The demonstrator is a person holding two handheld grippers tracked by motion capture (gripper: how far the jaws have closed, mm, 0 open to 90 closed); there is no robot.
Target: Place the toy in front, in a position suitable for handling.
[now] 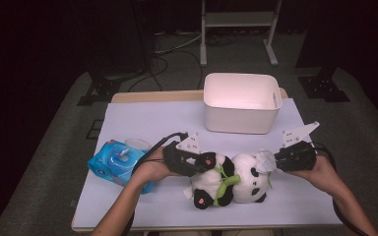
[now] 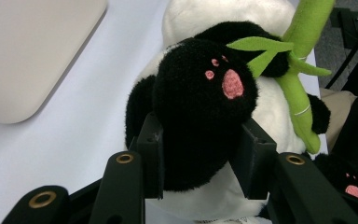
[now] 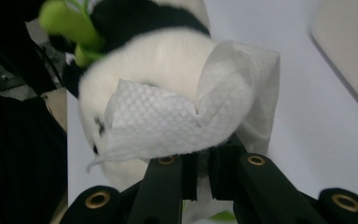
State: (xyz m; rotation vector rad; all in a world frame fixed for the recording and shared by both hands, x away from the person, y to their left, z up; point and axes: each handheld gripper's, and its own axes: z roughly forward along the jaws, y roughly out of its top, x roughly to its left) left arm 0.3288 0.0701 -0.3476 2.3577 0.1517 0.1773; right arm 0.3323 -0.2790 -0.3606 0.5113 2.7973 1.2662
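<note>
A plush panda (image 1: 229, 182) with a green bamboo stalk (image 1: 225, 185) lies on its back on the white table (image 1: 142, 123), head toward the right. My left gripper (image 1: 203, 162) is shut on one black paw (image 2: 200, 112) with pink pads, the jaws pressing its sides. My right gripper (image 1: 274, 161) is shut on a white wet wipe (image 3: 186, 116), which is pressed against the panda's white head (image 3: 168, 56). The wipe (image 1: 265, 160) drapes over the head's right side.
A blue pack of wet wipes (image 1: 115, 163) lies at the left of the table, beside my left forearm. A white plastic bin (image 1: 241, 102) stands at the back centre. Stands and cables sit on the dark floor beyond the table.
</note>
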